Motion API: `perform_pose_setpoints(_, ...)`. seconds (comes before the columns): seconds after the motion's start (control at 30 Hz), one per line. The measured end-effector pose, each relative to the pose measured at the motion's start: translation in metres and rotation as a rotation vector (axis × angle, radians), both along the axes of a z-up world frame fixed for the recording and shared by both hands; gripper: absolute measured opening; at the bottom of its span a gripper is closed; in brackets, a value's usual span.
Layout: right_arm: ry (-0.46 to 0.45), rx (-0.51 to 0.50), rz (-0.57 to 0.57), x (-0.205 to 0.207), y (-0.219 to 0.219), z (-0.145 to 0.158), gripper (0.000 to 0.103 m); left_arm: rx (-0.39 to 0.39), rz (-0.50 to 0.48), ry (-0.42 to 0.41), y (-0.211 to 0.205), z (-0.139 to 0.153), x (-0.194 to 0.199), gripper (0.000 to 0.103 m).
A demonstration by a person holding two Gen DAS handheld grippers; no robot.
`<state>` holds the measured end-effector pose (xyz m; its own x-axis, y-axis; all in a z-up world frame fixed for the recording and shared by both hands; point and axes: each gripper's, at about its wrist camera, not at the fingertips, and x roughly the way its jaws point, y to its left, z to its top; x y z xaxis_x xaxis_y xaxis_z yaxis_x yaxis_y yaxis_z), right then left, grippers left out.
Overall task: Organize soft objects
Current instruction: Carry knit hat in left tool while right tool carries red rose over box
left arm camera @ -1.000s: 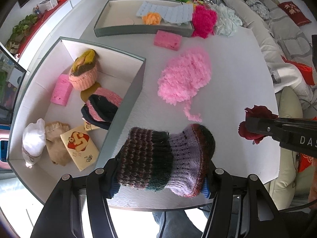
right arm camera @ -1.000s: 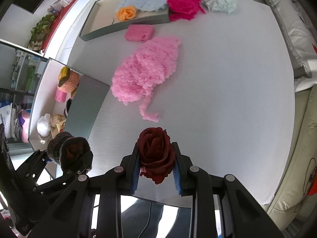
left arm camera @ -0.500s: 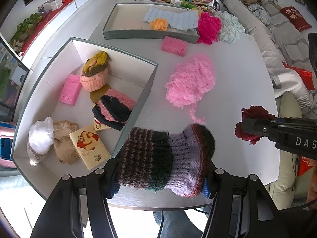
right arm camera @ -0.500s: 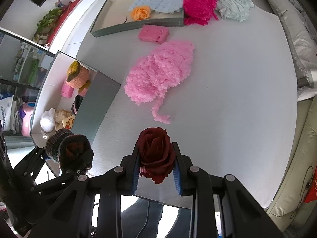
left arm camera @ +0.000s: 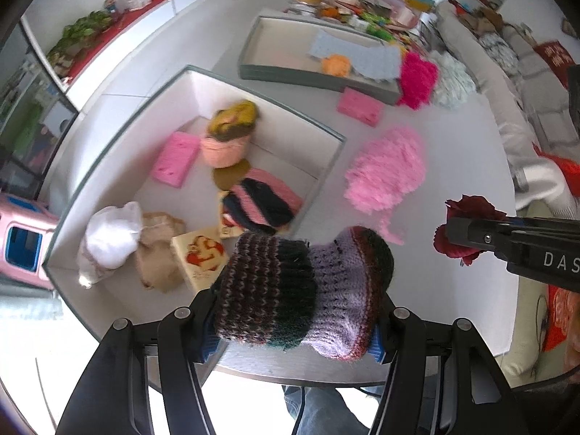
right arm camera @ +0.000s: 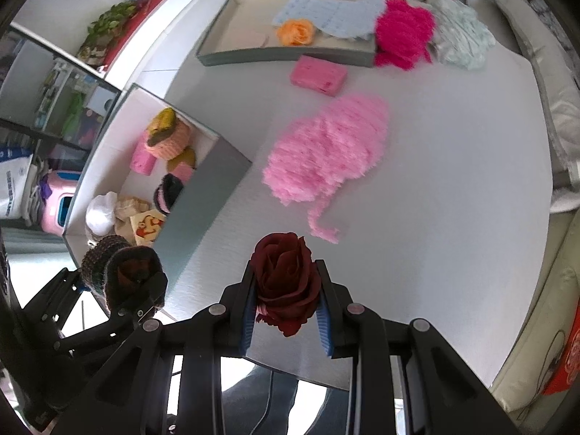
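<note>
My left gripper [left arm camera: 293, 330] is shut on a striped knitted hat [left arm camera: 304, 290] in dark, green and lilac bands, held above the table's near edge, beside the near corner of a large grey-walled box [left arm camera: 337, 152]. In the right wrist view the same hat [right arm camera: 119, 272] shows at the left. My right gripper [right arm camera: 286, 311] is shut on a dark red fabric rose [right arm camera: 284, 279], also above the near edge of the white table [right arm camera: 453, 181]. The rose [left arm camera: 467, 228] appears at the right of the left wrist view.
The large box holds a pink sponge [left arm camera: 175, 159], knitted hats [left arm camera: 232, 134], a white bundle [left arm camera: 108, 235] and a printed pad [left arm camera: 199, 257]. A shallow tray [right arm camera: 286, 58] at the back holds an orange flower [right arm camera: 295, 30]. A fluffy pink piece [right arm camera: 326, 156], a pink sponge [right arm camera: 319, 74] and a magenta tuft [right arm camera: 402, 32] lie on the table.
Both grippers have drifted with their loads and risen a little; the box and table contents have shifted toward the right and lower in the views. Neither grip has altered.
</note>
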<state>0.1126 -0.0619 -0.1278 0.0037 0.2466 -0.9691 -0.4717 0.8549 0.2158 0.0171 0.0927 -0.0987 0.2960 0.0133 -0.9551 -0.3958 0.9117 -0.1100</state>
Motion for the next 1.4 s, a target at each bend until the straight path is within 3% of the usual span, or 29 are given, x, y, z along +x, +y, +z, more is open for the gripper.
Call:
perform_pose_setpoints(0.7,-0.03,0.042,0.227,-0.025,0.093,0.019,0.032,0.032,0.327,0.012,0.077,0.004,-0.064,0.063)
perform_pose_setpoints(1.4,-0.015,0.04,0.4,-0.054,0.163,0.014,0.031,0.015,0.414,0.092,0.098,-0.02,-0.074,0.063)
